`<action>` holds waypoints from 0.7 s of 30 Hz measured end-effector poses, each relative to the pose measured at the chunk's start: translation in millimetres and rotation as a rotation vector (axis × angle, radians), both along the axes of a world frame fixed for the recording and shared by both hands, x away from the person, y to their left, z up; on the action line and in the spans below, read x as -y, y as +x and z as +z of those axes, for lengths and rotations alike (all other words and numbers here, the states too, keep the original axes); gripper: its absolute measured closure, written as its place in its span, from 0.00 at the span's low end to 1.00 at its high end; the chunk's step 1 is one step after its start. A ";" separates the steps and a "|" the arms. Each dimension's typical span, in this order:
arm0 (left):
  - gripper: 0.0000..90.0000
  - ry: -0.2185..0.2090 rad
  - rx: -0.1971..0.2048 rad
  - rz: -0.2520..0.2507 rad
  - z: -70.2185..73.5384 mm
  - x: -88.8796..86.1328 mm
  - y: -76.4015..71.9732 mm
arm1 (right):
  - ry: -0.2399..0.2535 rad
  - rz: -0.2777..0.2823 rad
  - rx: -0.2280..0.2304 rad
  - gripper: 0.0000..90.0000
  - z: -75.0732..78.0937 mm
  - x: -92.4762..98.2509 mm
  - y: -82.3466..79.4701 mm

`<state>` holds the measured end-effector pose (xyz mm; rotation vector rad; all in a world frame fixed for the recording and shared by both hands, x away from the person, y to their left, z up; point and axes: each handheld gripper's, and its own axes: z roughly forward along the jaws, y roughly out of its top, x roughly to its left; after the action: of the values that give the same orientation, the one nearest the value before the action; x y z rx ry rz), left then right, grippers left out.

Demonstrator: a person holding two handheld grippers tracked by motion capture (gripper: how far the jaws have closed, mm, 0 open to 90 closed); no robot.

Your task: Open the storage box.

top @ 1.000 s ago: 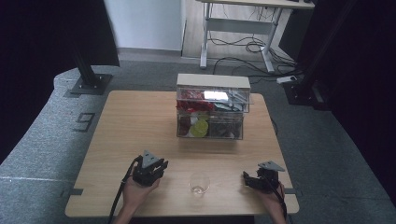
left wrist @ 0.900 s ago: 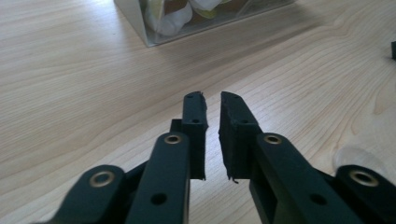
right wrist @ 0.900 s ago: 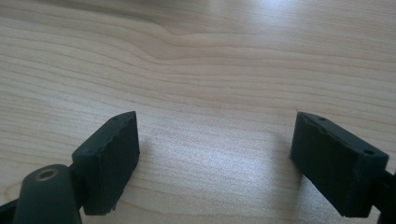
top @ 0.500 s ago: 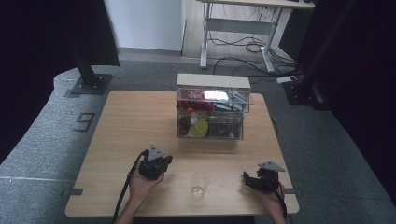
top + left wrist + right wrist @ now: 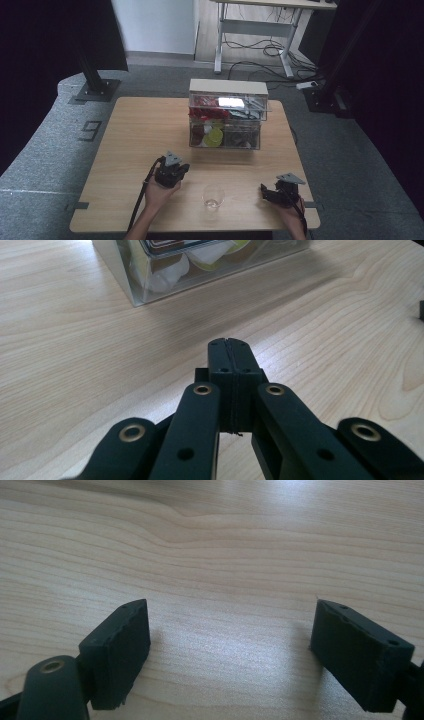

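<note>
Left gripper (image 5: pixel 231 347): jaws just closed, pressed together, nothing between. Right gripper (image 5: pixel 230 650): jaws wide apart, empty. Glass (image 5: pixel 213 196) stands between both; box (image 5: pixel 226 120) beyond.

Table (image 5: pixel 140 135): pale wood, visible grain, smooth, satin sheen under the light. Organiser box (image 5: pixel 225 131) at the far edge: clear glossy plastic walls, with a matt beige top. Drinking glass (image 5: pixel 213 196) near the front edge: clear, glossy. Left gripper (image 5: pixel 233 354): matt black plastic, brass-coloured metal rivets at the links. Right gripper (image 5: pixel 230 645): matt black pads, slightly rough at the edges. Floor (image 5: pixel 45 150): grey, rough, carpet-like.
</note>
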<state>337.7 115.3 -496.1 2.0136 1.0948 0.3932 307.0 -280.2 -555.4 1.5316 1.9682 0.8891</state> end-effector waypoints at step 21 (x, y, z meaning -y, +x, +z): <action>1.00 -0.008 -0.022 -0.004 -1.9 18.6 24.7 | 0.002 -0.005 0.000 0.18 0.0 -0.1 -0.4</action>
<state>362.4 96.8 -497.9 2.0173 1.1036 0.3642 306.7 -280.1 -555.4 1.5374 1.9633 0.8890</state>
